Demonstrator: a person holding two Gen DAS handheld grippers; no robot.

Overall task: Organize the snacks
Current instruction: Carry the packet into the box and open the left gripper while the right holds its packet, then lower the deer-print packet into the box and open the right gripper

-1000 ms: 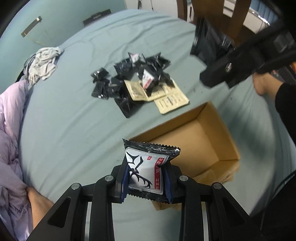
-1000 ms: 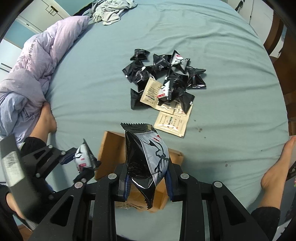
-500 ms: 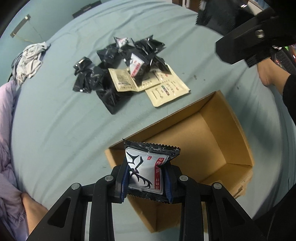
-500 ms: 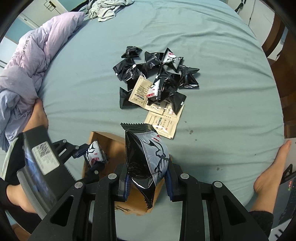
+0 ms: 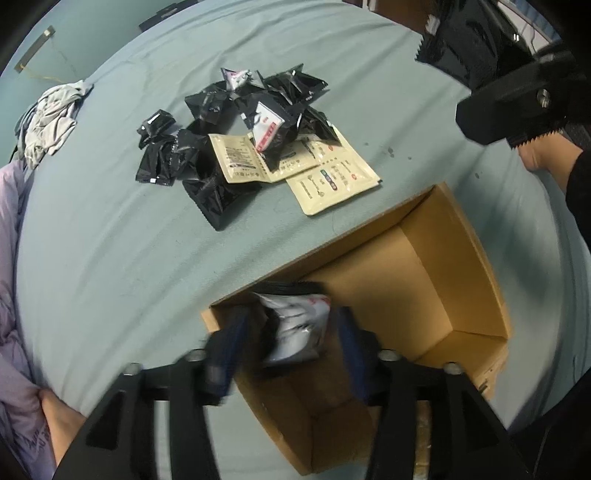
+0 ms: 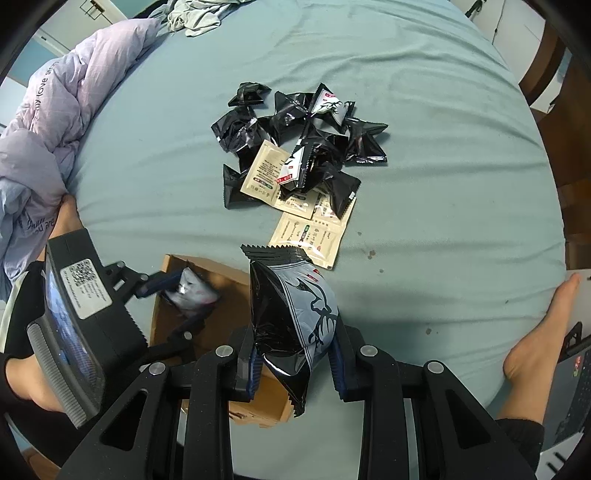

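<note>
My left gripper (image 5: 291,332) hangs over the near corner of the open cardboard box (image 5: 388,280). Its jaws are opening, and the black-and-white snack packet (image 5: 295,325) sits loose and blurred between them, inside the box mouth. The right wrist view shows the same packet (image 6: 192,291) at the box (image 6: 236,295). My right gripper (image 6: 295,354) is shut on a larger black-and-white snack packet (image 6: 291,306), held upright above the box's right side. A pile of black snack packets (image 6: 295,147) and beige sachets (image 6: 310,236) lies on the blue-green sheet beyond the box.
A lilac duvet (image 6: 48,122) is bunched at the left and a grey cloth (image 6: 199,14) lies at the far edge. A person's bare foot (image 6: 535,332) rests at the right, another (image 6: 66,221) at the left. A wooden chair (image 6: 554,74) stands beyond the bed.
The left gripper has come down over the box and its jaws have spread, letting go of the small packet. The right gripper still holds its packet in the same place.
</note>
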